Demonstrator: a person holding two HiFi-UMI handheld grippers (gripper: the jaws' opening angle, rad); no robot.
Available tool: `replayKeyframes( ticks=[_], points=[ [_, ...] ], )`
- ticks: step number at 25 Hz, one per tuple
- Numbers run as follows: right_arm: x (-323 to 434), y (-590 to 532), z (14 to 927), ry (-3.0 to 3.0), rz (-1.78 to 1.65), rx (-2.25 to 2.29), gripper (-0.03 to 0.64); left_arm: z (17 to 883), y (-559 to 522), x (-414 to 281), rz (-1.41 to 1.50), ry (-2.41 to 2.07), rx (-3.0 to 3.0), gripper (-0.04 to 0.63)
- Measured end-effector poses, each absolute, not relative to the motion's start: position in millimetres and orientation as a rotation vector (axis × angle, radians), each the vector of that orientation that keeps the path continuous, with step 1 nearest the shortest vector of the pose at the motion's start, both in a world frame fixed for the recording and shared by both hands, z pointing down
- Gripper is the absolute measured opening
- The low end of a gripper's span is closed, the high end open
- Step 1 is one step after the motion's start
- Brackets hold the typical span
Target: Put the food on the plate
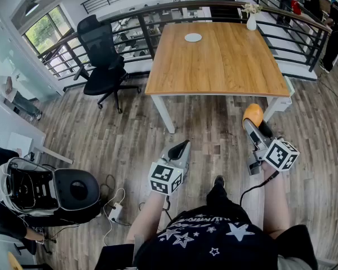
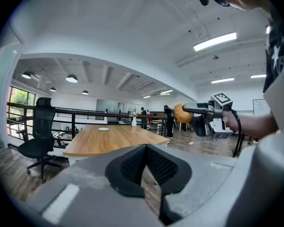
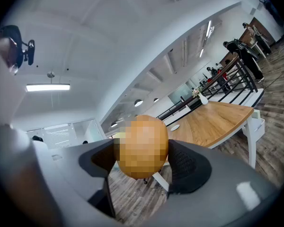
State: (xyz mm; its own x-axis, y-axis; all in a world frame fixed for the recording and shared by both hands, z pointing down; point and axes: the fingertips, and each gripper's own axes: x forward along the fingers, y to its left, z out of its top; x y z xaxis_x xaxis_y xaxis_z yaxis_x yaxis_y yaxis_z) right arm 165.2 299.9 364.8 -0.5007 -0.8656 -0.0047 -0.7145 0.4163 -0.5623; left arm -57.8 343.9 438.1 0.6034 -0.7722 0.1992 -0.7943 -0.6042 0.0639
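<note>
Right claw grips a round orange piece of food between its pads, held level just short of the wooden surface. The white plate lies well ahead of it, on the surface's far side. Left claw, off to its left, is closed and empty.

A light wooden rectangular table on white legs stands on grey-brown plank flooring. Left of the table sits a black wheeled office chair, behind it runs a dark metal railing, and farther left is a daylit window.
</note>
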Motion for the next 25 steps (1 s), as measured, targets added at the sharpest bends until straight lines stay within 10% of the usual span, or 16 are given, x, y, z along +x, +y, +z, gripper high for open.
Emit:
replayKeyframes(
  ticks=[25],
  points=[
    [140,321,397,2.401,-0.808,-1.412,0.336,450,366,-80,0.212,-1.31,2.627,0.002]
  ],
)
